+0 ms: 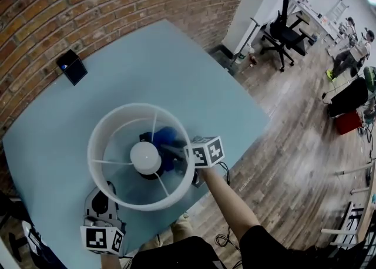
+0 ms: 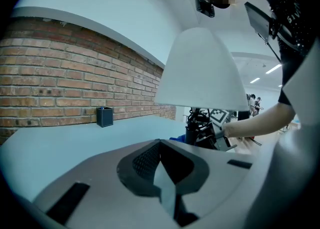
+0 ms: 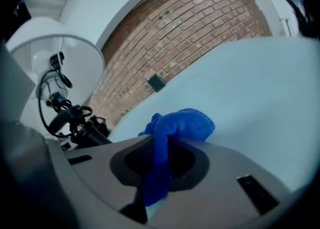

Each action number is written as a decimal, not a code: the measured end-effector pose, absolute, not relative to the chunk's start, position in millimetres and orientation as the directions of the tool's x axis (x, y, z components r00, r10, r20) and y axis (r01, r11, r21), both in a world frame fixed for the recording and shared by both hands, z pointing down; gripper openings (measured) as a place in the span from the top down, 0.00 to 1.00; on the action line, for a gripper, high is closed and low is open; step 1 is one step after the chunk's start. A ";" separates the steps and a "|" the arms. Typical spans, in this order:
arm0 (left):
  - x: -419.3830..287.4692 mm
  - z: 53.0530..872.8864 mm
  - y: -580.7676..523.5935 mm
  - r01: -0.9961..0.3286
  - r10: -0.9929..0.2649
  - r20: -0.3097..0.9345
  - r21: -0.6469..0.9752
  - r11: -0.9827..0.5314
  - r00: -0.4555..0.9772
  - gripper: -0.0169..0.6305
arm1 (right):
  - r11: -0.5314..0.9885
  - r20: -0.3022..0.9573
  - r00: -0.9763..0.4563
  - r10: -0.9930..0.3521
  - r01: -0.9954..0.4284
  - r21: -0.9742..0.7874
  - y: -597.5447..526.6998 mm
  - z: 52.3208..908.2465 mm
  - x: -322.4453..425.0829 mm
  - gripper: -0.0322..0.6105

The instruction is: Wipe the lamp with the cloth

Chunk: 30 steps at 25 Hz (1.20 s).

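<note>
A table lamp with a white drum shade (image 1: 111,127) stands on the pale blue table (image 1: 176,68), seen from above in the head view. My right gripper (image 1: 176,150) reaches under the shade from the right and is shut on a blue cloth (image 1: 166,138), close beside the black lamp stem. In the right gripper view the cloth (image 3: 180,125) bunches out of the gripper (image 3: 162,138), with the shade (image 3: 60,58) and cabled stem (image 3: 75,120) at left. My left gripper (image 1: 106,194) sits at the shade's near rim, shut and empty (image 2: 160,143), pointing at the shade (image 2: 200,70).
A small black box (image 1: 71,66) stands at the table's far left by the brick wall (image 1: 117,3); it also shows as the box (image 2: 104,116) and the box (image 3: 156,83). The table's right corner (image 1: 264,122) drops to wood floor. An office chair (image 1: 285,27) stands far right.
</note>
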<state>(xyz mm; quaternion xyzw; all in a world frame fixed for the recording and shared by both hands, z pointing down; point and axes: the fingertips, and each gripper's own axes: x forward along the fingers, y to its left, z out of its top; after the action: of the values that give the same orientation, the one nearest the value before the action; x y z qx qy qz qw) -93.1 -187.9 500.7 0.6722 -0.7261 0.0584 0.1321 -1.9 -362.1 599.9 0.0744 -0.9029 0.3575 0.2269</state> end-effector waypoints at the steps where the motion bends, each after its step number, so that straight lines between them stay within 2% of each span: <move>1: -92.1 499.4 -186.9 -0.992 -0.961 0.269 0.093 0.085 -0.058 0.96 | 0.754 0.513 -0.858 -0.021 -0.350 -0.556 -367.3 602.3 2.2 0.86; 3: -89.6 495.5 -182.8 -0.993 -0.965 0.258 0.097 0.073 -0.046 0.96 | 0.741 0.526 -0.841 -0.126 -0.432 -0.514 -376.2 601.8 16.5 0.86; 6: -86.3 489.7 -171.8 -0.994 -0.972 0.236 0.096 0.046 -0.022 0.96 | 0.632 0.375 -0.870 -0.319 -0.490 -0.600 -382.8 573.0 49.3 0.86; 9: -81.9 483.1 -161.1 -0.995 -0.977 0.214 0.098 0.014 0.008 0.96 | 0.578 0.237 -0.807 -0.541 -0.562 -0.592 -378.7 535.3 95.6 0.86; 11: -77.2 479.1 -152.2 -0.995 -0.979 0.200 0.094 -0.012 0.031 0.96 | 0.557 0.185 -0.705 -0.684 -0.669 -0.492 -368.1 512.5 130.0 0.86; 14: -70.3 472.9 -137.1 -0.995 -0.980 0.191 0.092 -0.038 0.055 0.96 | 0.478 0.167 -0.517 -0.840 -0.849 -0.225 -338.8 486.2 169.8 0.86; 17: -69.5 470.2 -126.7 -0.994 -0.979 0.192 0.093 -0.055 0.073 0.96 | 0.393 0.137 -0.393 -0.909 -0.919 -0.032 -304.8 467.2 184.4 0.86; 21: -71.2 468.4 -113.2 -0.993 -0.974 0.205 0.086 -0.081 0.097 0.96 | 0.323 0.085 -0.319 -0.944 -0.945 0.044 -263.2 449.5 190.1 0.86; 30: -70.3 451.1 -82.6 -0.992 -0.980 0.175 0.095 -0.079 0.094 0.96 | 0.262 0.017 -0.261 -0.965 -0.965 0.031 -201.6 418.0 200.8 0.86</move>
<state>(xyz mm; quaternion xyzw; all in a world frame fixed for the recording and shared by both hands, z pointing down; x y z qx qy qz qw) -70.3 -82.6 451.1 0.7336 -0.6721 0.0328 0.0946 200.8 -201.6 418.0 0.6075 -0.7941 -0.0071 0.0162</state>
